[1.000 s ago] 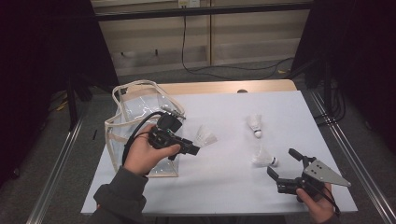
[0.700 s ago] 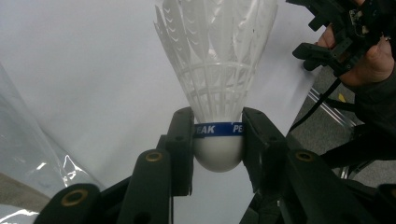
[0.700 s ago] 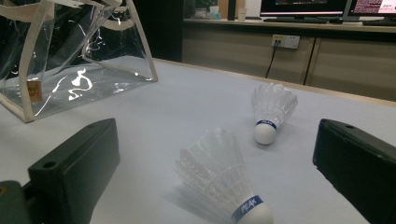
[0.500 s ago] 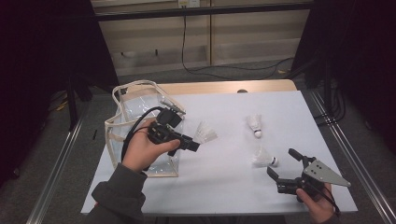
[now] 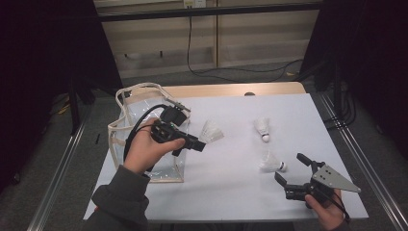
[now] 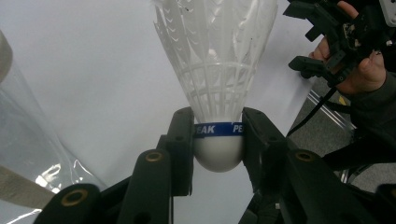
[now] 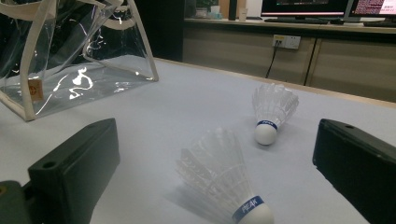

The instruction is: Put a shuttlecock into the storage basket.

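From above, the left gripper [image 5: 201,142] holds a shuttlecock [image 5: 212,131] just right of the clear bag [image 5: 126,126] on the worktop [image 5: 231,192]; whether the bag holds anything is unclear. In the left gripper view the fingers [image 6: 182,135] clamp the shuttlecock's [image 6: 218,88] cork. In the right gripper view the right gripper [image 7: 219,172] stands spread, and two more shuttlecocks [image 7: 224,186] [image 7: 272,112] lie right of the bag [image 7: 70,60].

Black two-jaw grippers w/ brass screws [image 6: 74,197], grey triangular plate [image 5: 335,178], dark sleeve [image 5: 120,202].
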Demonstrator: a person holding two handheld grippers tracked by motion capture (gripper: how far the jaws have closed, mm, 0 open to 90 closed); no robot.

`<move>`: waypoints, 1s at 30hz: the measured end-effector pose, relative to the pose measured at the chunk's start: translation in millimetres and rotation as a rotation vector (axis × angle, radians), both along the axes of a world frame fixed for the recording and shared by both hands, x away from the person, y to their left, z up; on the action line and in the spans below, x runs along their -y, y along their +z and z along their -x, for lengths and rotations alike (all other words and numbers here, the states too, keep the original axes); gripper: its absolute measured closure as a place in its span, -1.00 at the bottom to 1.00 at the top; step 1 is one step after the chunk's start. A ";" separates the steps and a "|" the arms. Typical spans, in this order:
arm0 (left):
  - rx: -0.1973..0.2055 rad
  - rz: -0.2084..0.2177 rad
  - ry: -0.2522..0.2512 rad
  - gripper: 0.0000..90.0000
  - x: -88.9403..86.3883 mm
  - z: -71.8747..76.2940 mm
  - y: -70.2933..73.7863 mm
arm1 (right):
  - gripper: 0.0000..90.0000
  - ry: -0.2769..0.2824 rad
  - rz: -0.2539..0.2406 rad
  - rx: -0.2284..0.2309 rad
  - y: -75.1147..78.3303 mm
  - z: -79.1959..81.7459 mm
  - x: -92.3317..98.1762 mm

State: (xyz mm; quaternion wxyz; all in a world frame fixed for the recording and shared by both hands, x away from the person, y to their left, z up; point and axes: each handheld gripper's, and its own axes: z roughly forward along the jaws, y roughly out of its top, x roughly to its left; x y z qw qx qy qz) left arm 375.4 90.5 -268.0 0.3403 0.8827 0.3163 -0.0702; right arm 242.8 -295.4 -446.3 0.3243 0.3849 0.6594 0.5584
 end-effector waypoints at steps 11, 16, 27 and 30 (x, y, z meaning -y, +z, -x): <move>-0.001 -0.001 0.009 0.46 -4.8 -5.5 9.1 | -0.99 0.000 -0.001 -0.005 0.0 0.1 -0.4; 0.001 -0.007 0.018 0.46 -6.0 -8.5 11.2 | -0.99 0.003 0.000 -0.005 -0.2 0.0 -0.8; 0.000 -0.010 0.028 0.46 -4.3 -13.4 17.7 | -0.99 0.006 -0.002 -0.004 0.1 0.3 -0.5; -0.001 -0.010 0.027 0.46 -4.5 -14.7 21.0 | -0.99 0.007 -0.002 -0.006 0.3 0.4 -0.3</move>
